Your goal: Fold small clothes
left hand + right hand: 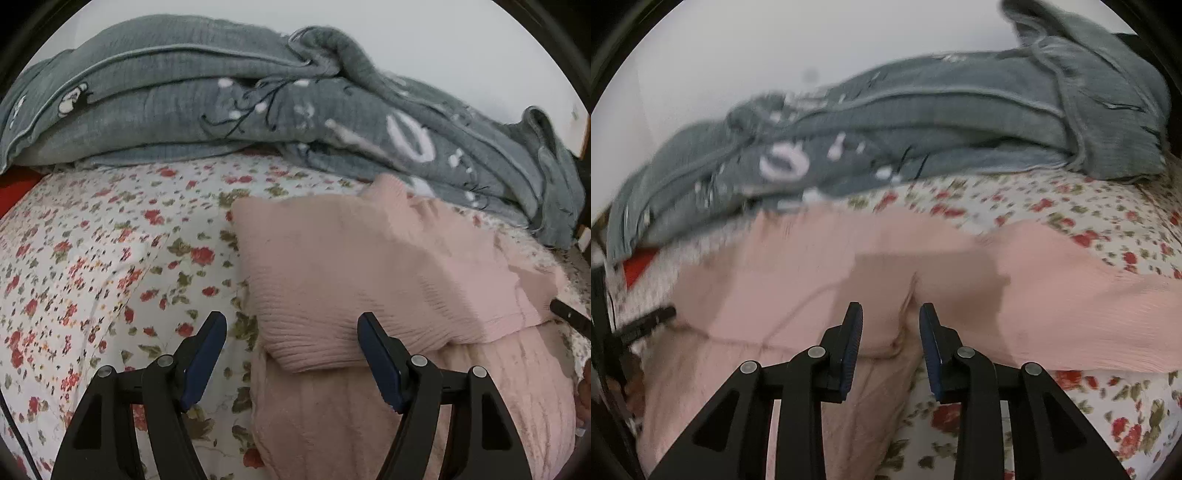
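Observation:
A pink ribbed knit sweater (369, 266) lies on the floral bedsheet (92, 258), its upper layer folded over a lower one. My left gripper (291, 325) hovers over the sweater's near left corner with jaws wide apart; the folded hem lies between the fingers, untouched. In the right wrist view the same sweater (812, 266) is blurred. My right gripper (890, 312) stands partly open over it, a small raised pucker of pink cloth (909, 302) in the gap, the pads not pressing on it. A tip of the right gripper's finger (570, 319) shows at the sweater's right edge.
A bulky grey quilt (258, 99) with white prints is heaped along the far side of the bed against a pale wall. Something red (14, 192) peeks out at the bed's left edge. Bare floral sheet (1108, 229) stretches right of the sweater.

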{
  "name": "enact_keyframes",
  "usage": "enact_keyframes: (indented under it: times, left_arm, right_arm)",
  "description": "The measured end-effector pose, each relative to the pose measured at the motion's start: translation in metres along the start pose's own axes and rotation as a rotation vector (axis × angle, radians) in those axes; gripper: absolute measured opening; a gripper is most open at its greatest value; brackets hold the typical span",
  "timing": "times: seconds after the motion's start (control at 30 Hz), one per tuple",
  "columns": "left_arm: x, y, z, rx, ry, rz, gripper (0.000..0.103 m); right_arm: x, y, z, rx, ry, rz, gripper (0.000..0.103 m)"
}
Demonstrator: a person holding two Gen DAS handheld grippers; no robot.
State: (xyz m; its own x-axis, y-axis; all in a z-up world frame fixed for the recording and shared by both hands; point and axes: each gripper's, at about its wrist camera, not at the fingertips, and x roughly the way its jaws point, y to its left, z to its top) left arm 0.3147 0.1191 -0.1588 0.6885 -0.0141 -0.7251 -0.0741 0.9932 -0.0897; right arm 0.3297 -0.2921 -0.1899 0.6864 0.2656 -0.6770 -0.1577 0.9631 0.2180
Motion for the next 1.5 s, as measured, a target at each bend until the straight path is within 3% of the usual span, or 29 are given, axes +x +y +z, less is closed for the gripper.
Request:
enact_keyframes:
  times: [0.07,0.13,0.2,0.23,0.3,0.43,0.57,0.7,0.8,1.1,1.23,1.3,1.37,1.47,1.5]
  left_arm:
    - [0.005,-0.001,-0.001,0.0,0.025,0.015,0.072]
    - [0.005,-0.001,-0.001,0.001,0.026,0.019,0.073]
    - [0.005,-0.001,-0.002,0.0,0.023,0.021,0.075]
    - [0.005,0.0,-0.002,-0.003,0.027,0.02,0.075]
    - [0.007,0.001,-0.003,-0.008,0.034,0.016,0.076]
    - [0.008,0.0,-0.002,-0.006,0.035,0.015,0.077]
    - [0.009,0.001,-0.001,-0.005,0.036,0.015,0.077]
    - [0.01,0.002,-0.001,-0.008,0.039,0.01,0.078]
    - [0.01,0.003,-0.001,-0.013,0.041,0.008,0.079]
    - [0.011,0.003,-0.002,-0.018,0.043,0.007,0.08]
    - [0.011,0.003,-0.002,-0.019,0.045,0.007,0.081]
    - [0.011,0.003,-0.002,-0.019,0.045,0.007,0.081]
    - [0.011,0.003,-0.002,-0.018,0.045,0.009,0.081]
    - [0.011,0.003,-0.002,-0.016,0.046,0.012,0.081]
    - [0.011,0.002,-0.002,-0.015,0.045,0.015,0.081]
  right_arm:
    - [0.009,0.001,-0.001,-0.002,0.048,-0.051,0.029]
    - [0.0,-0.003,0.0,0.024,0.022,-0.05,0.028]
    - [-0.018,-0.011,0.001,0.054,-0.021,-0.059,0.032]
    - [-0.025,-0.015,0.003,0.054,-0.033,-0.067,0.039]
    - [-0.046,-0.029,0.006,0.059,-0.08,-0.132,0.046]
    - [-0.093,-0.083,-0.01,0.132,-0.16,-0.277,0.059]
    - [-0.127,-0.158,-0.044,0.27,-0.182,-0.371,0.06]
    - [-0.14,-0.219,-0.077,0.405,-0.145,-0.378,0.06]
    - [-0.139,-0.242,-0.089,0.473,-0.144,-0.337,0.06]
    - [-0.126,-0.267,-0.07,0.534,-0.143,-0.302,0.06]
    - [-0.117,-0.272,-0.058,0.532,-0.13,-0.351,0.051]
    - [-0.113,-0.274,-0.053,0.519,-0.117,-0.371,0.04]
    - [-0.111,-0.278,-0.048,0.526,-0.106,-0.379,0.02]
    - [-0.115,-0.278,-0.04,0.503,-0.134,-0.391,0.007]
    - [-0.118,-0.274,-0.036,0.479,-0.148,-0.418,0.007]
